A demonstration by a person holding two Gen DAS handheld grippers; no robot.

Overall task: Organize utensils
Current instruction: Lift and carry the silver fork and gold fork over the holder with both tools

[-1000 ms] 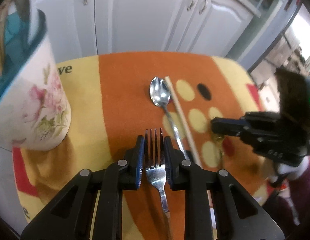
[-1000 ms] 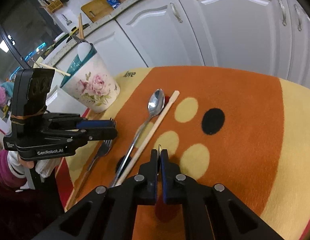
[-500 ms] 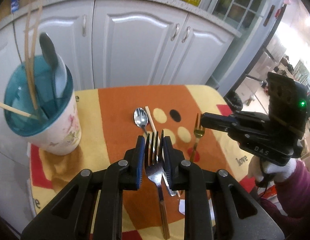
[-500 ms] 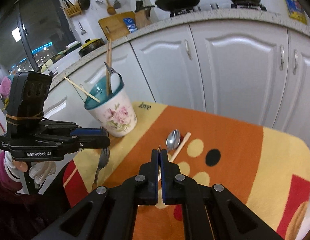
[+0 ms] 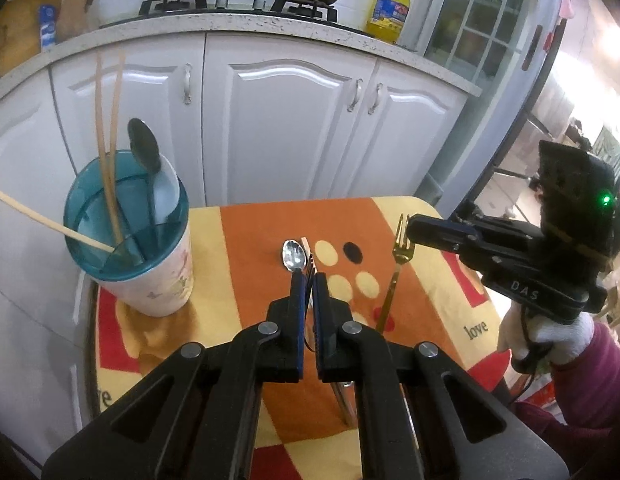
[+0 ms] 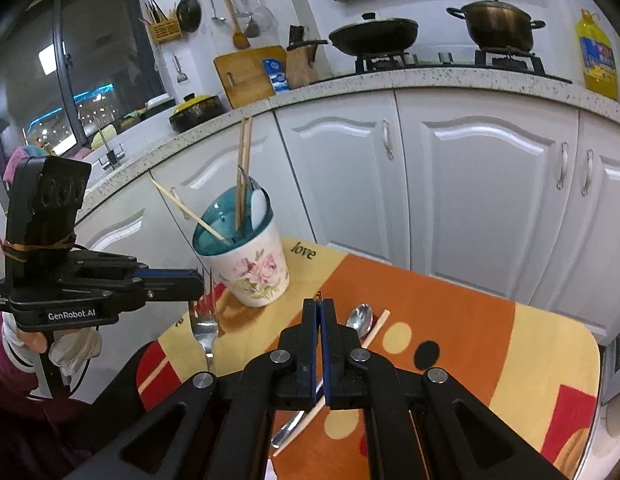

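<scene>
Kitchen table (image 5: 245,240), left hand-held gripper (image 5: 308,280) clamping silver fork (image 6: 204,326), right hand-held gripper (image 6: 320,308) clamping gold fork (image 5: 397,264)

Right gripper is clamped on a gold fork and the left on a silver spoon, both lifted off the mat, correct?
Not quite. The left gripper holds a silver fork, as the right wrist view shows; the silver spoon lies on the mat. The right gripper does hold the gold fork.
</scene>
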